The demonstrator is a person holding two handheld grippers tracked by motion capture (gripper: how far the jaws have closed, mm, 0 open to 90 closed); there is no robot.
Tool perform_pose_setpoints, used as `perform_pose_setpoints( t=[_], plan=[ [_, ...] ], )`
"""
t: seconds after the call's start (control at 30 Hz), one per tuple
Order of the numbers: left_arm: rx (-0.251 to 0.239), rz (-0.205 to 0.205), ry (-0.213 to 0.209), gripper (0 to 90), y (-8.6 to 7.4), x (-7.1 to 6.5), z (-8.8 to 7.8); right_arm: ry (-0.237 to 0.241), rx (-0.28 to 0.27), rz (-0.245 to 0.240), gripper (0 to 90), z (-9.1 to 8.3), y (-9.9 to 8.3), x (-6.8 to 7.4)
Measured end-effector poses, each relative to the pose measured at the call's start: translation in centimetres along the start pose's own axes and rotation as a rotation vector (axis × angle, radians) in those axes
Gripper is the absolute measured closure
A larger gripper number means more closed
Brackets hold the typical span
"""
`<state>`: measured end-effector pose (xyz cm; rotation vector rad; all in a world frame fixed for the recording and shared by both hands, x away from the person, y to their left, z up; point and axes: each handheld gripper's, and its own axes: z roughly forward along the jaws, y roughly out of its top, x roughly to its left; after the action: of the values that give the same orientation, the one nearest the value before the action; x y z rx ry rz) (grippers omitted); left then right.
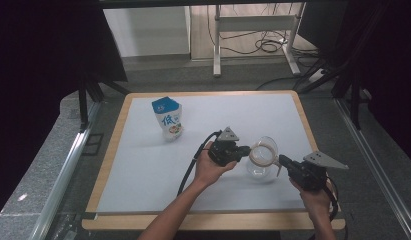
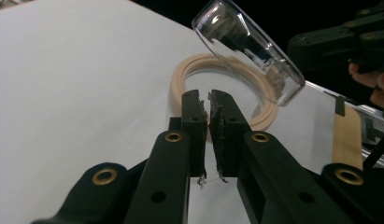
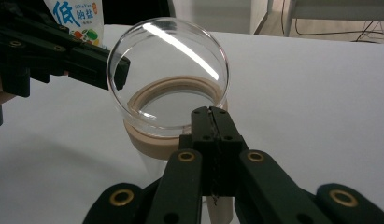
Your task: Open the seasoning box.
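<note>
A clear glass jar (image 1: 257, 170) with a beige ring (image 1: 261, 154) at its mouth stands on the white table. Its clear glass lid (image 3: 167, 70) is tipped up over the ring (image 3: 154, 140). My left gripper (image 1: 246, 149) reaches in from the left. Its jaws are almost together, with nothing seen between them, and the tips sit at the ring (image 2: 180, 77), under the raised lid (image 2: 248, 49). My right gripper (image 1: 281, 160) comes from the right with its jaws pressed shut at the ring's near edge (image 3: 210, 112). Whether they pinch anything is hidden.
A blue and white pouch (image 1: 168, 118) with printed characters stands at the back left of the white table top (image 1: 143, 175). A wooden border (image 1: 105, 165) frames the top. Cables trail from both grippers toward the person's forearms.
</note>
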<state>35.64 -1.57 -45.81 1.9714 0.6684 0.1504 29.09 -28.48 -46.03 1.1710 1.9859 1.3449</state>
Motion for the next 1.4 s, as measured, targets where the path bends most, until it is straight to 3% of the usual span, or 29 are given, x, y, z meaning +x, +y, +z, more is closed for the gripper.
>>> perform_pose_setpoints(
  t=[0.2,0.53,0.77,1.07,1.27,1.4],
  plan=[
    [-0.008,0.014,-0.023,87.1,1.1,-0.7,0.2,0.003,0.003,0.003,90.0,-0.4,-0.3,0.2],
    [0.003,0.042,-0.046,89.3,2.5,-2.0,0.7,0.051,0.032,-0.049,90.0,-0.5,-2.1,2.7],
    [0.029,0.08,-0.079,89.4,4.1,-3.6,1.5,0.053,0.076,-0.079,89.9,0.4,-3.7,3.7],
    [0.064,0.136,-0.106,88.3,5.3,-5.7,2.8,0.067,0.097,-0.084,85.9,1.2,-4.9,3.4],
    [0.034,0.116,-0.081,86.3,4.5,-4.7,1.6,0.073,0.092,-0.092,76.8,1.2,-5.1,3.5],
    [0.016,0.09,-0.07,79.4,3.2,-3.0,-0.9,0.098,0.081,-0.098,64.7,1.3,-5.1,4.0]
  ],
)
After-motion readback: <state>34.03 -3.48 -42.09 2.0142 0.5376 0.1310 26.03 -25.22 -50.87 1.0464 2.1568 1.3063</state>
